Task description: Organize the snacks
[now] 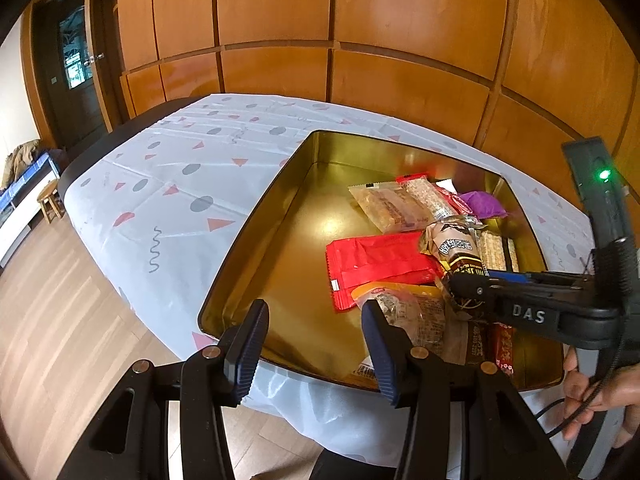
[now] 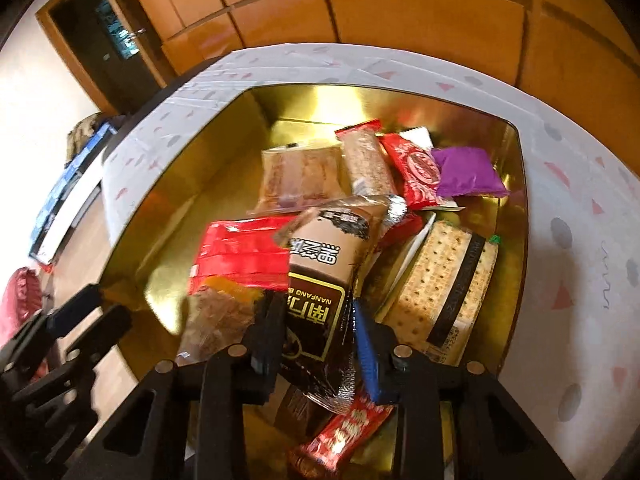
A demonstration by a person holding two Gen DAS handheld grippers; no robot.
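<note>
tin [image 1: 256, 216]: gold
tablecloth [image 1: 160, 184]: white, grey dots, red triangles
flat packet [image 1: 372, 260]: red
small pouch [image 2: 466, 172]: purple
held sachet [image 2: 320, 280]: brown, black

Left gripper [image 1: 316, 344] hovered with jaws parted, nothing between the ribbed fingers [image 1: 250, 344], pitched downward; right gripper [image 2: 316, 340] angled steeply down, jaws drawn close, pads pressed on either side of a brown-and-black snack packet [image 2: 320, 288]; seen from the left wrist, that same right gripper [image 1: 460, 286] reached in from the right edge, fingertips clamped on the packet's lower end; bare hand [image 1: 592, 392] wrapped around the right tool's handle, fingers curled, a cable running past them.
</note>
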